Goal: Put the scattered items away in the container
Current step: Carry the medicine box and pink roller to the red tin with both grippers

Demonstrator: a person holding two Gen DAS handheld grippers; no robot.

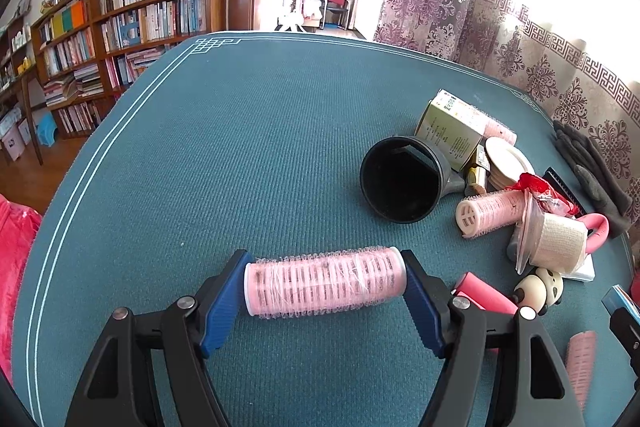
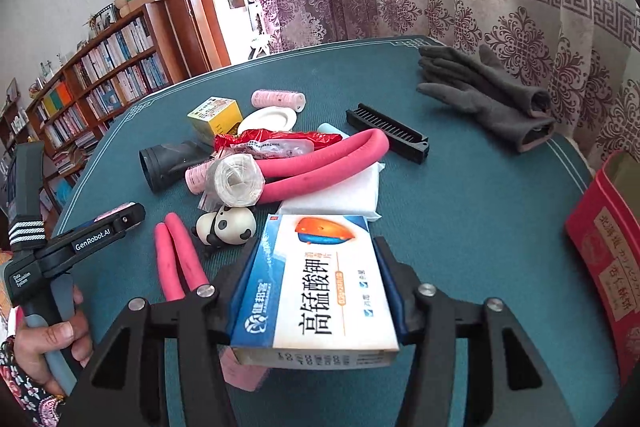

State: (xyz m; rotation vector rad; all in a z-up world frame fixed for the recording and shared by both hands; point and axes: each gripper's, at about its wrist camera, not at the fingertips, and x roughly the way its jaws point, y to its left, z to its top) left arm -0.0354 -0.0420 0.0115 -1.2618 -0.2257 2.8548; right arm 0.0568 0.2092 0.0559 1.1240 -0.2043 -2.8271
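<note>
My left gripper [image 1: 324, 263] is shut on a pink hair roller [image 1: 324, 285], held end to end between the blue pads just above the teal table mat [image 1: 240, 147]. My right gripper [image 2: 318, 247] is shut on a blue and white medicine box [image 2: 320, 291], its pads pressing on the two long sides. A red container [image 2: 604, 259] stands at the right edge of the right wrist view, apart from the gripper. Scattered items lie in a heap ahead: a panda toy [image 2: 228, 227], a bent pink foam curler [image 2: 320, 163] and a bagged bandage roll [image 2: 238, 179].
Also on the mat are a black funnel-shaped nozzle [image 1: 400, 183], a green and yellow carton [image 1: 448, 131], white plates [image 2: 268, 119], a black comb [image 2: 388, 133], grey gloves [image 2: 488, 95] and two pink foam sticks [image 2: 180, 259]. Bookshelves [image 1: 120, 27] stand beyond the table's left edge.
</note>
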